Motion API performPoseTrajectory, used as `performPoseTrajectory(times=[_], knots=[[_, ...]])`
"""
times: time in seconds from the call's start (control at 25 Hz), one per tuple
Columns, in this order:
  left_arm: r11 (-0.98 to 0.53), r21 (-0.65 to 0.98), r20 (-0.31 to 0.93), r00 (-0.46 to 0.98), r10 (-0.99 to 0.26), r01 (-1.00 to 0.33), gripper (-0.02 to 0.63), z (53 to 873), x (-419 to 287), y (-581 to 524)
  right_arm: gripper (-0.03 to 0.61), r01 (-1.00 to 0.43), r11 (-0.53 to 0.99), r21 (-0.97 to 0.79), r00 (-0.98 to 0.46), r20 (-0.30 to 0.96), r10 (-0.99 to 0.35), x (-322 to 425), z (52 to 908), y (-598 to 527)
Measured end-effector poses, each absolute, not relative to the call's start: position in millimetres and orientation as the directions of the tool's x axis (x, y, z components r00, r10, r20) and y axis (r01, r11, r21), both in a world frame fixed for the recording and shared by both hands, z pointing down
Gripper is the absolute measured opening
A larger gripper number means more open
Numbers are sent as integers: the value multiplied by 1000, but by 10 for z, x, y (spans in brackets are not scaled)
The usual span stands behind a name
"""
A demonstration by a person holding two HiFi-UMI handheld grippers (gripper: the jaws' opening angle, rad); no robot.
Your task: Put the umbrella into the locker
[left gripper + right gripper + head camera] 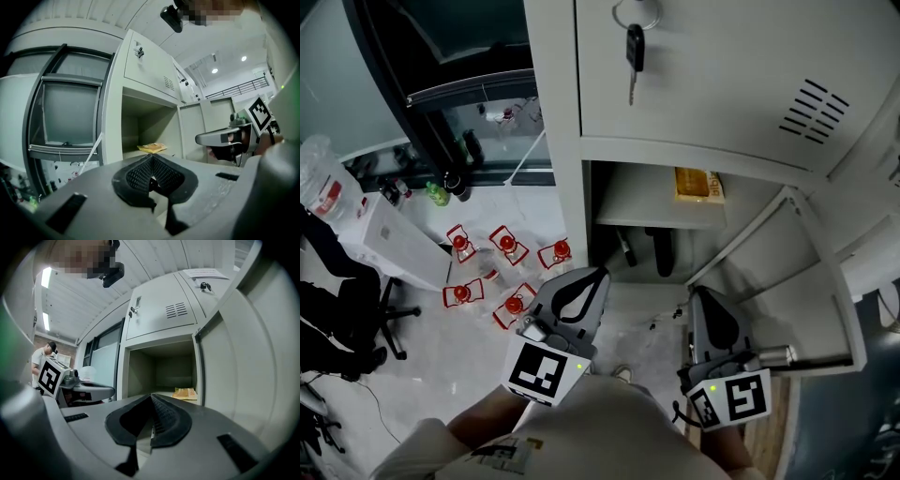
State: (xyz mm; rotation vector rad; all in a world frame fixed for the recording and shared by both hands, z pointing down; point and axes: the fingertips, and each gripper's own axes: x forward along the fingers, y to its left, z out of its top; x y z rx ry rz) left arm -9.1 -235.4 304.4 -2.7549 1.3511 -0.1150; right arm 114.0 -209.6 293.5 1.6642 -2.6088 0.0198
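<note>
The grey locker (567, 141) has one open compartment; its door (787, 272) is swung out to the right. A yellow packet (698, 184) (151, 148) (184, 393) lies on the shelf inside. Under the shelf stand two dark objects (661, 251); I cannot tell whether either is the umbrella. My left gripper (598, 272) (152, 157) is level in front of the opening, shut and empty. My right gripper (698, 292) (151, 395) sits beside it near the door, also shut and empty.
The closed door above has a key (634, 49) hanging in its lock. Several red-and-white items (506, 246) sit on the floor to the left, beside a white box (398, 242) and a black chair (347, 309). A person (44, 355) stands far off.
</note>
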Motion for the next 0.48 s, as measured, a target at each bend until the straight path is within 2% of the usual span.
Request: performPoseTrajectory(times=[0.48], knots=[[-614,-91,80,609,-789,-784,8,3125,-68,-2355,8,-908,420,10,-419,49,-907,1157,2956,-2088]])
